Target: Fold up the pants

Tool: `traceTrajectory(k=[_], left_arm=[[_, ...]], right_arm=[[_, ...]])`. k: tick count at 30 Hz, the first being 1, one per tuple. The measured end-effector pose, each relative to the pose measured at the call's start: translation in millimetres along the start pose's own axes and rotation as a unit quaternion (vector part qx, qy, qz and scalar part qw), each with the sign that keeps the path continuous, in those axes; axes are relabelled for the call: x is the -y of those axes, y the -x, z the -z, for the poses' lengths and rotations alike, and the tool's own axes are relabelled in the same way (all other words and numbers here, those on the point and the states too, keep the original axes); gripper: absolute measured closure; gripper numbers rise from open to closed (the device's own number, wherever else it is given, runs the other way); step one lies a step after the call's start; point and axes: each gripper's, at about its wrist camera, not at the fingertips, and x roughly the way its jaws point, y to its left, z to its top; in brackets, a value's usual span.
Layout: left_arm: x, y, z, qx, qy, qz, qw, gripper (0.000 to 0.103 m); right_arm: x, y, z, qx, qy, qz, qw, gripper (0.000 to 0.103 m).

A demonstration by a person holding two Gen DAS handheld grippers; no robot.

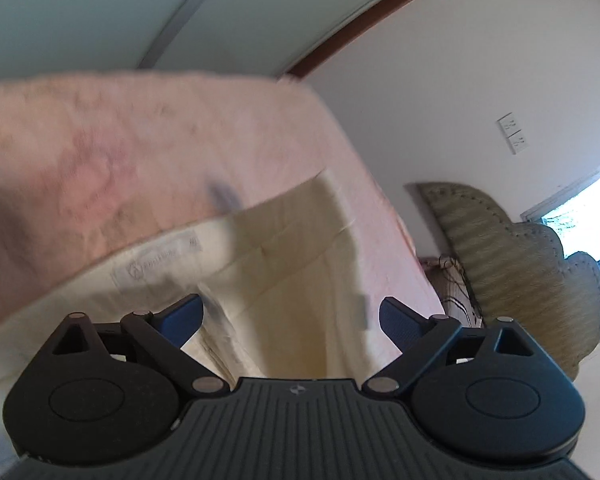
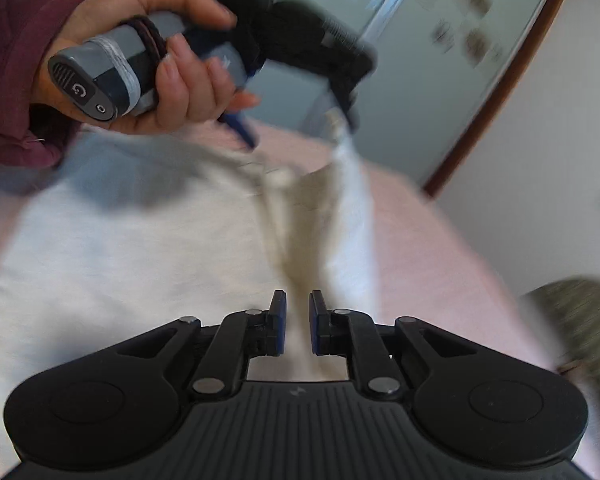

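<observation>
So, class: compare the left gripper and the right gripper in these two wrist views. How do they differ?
The left gripper has its jaws spread wide; the right gripper has them nearly closed. The left grips nothing, cream pants merely lying ahead; the right has a fold of the pants between its pads. Both have black bodies and blue pads.

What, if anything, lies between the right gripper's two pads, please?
In the right wrist view, a fold of the cream pants runs through the narrow gap of the right gripper.

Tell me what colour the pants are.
The pants are cream, off-white; the left wrist view shows it best, against the pink bedspread.
</observation>
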Motion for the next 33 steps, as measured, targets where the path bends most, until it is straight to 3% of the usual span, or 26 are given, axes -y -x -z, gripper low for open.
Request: traceTrajectory(k=[1, 2, 3, 4, 5, 8, 10, 11, 12, 16, 19, 21, 22, 23, 25, 28, 33], left_arm=[[-4, -6, -2, -0.009, 0.005, -0.002, 0.9999, 0.008], [-6, -9, -3, -0.013, 0.014, -0.008, 0.9998, 0.009], [-8, -11, -2, -0.015, 0.017, -0.008, 0.9997, 0.009], [-9, -14, -3, -0.017, 0.014, -0.007, 0.9997, 0.008], [-9, -15, -2, -0.016, 0.012, -0.011, 0.9997, 0.008], [-9, -17, -1, -0.012, 0.000, -0.021, 0.9997, 0.008], [-8, -16, -1, -0.016, -0.002, -0.028, 0.9995, 0.008], [-8, -14, -2, -0.017, 0.000, -0.020, 0.9997, 0.008], [-7, -11, -3, -0.014, 0.000, -0.003, 0.9999, 0.008], [1, -2, -9, 0.017, -0.017, 0.029, 0.9993, 0.004], [5, -10, -14, 0.010, -0.010, 0.028, 0.9995, 0.003], [5, -18, -16, -0.005, -0.004, 0.013, 0.9999, 0.010], [2, -21, -15, -0.011, 0.004, 0.000, 0.9999, 0.024], [-1, -22, -14, -0.020, 0.009, -0.008, 0.9997, 0.055], [-10, -20, -11, -0.047, 0.021, -0.003, 0.9987, 0.087], [-20, 3, -4, -0.050, 0.011, 0.000, 0.9987, 0.099], [-33, 63, 14, -0.067, -0.070, 0.022, 0.9951, 0.098]], right_arm=[[5, -1, -2, 0.003, -0.005, 0.008, 1.000, 0.084], [11, -5, -5, 0.001, -0.012, 0.011, 1.000, 0.061], [17, -11, -7, -0.008, -0.015, 0.009, 1.000, 0.021], [21, -17, -8, -0.012, -0.013, 0.011, 1.000, 0.010], [26, -24, -8, -0.007, -0.009, 0.019, 1.000, 0.009], [53, -50, -11, -0.039, -0.074, -0.036, 0.996, 0.010], [77, -67, -8, -0.046, -0.156, -0.095, 0.982, 0.029], [86, -77, -5, -0.064, -0.194, -0.124, 0.971, 0.067], [88, -83, -4, -0.075, -0.210, -0.129, 0.966, 0.094], [45, -60, -11, -0.062, -0.072, -0.076, 0.993, 0.095], [12, -44, -7, -0.068, 0.017, -0.066, 0.995, 0.096], [1, -38, -3, -0.067, 0.034, -0.067, 0.995, 0.096], [1, -38, -1, -0.068, 0.023, -0.072, 0.995, 0.096], [2, -37, 0, -0.068, 0.014, -0.072, 0.995, 0.096], [5, -33, 0, -0.066, -0.006, -0.069, 0.995, 0.096], [3, -20, -4, -0.066, -0.025, -0.075, 0.995, 0.096], [-13, 27, -12, -0.060, -0.043, -0.101, 0.992, 0.096]])
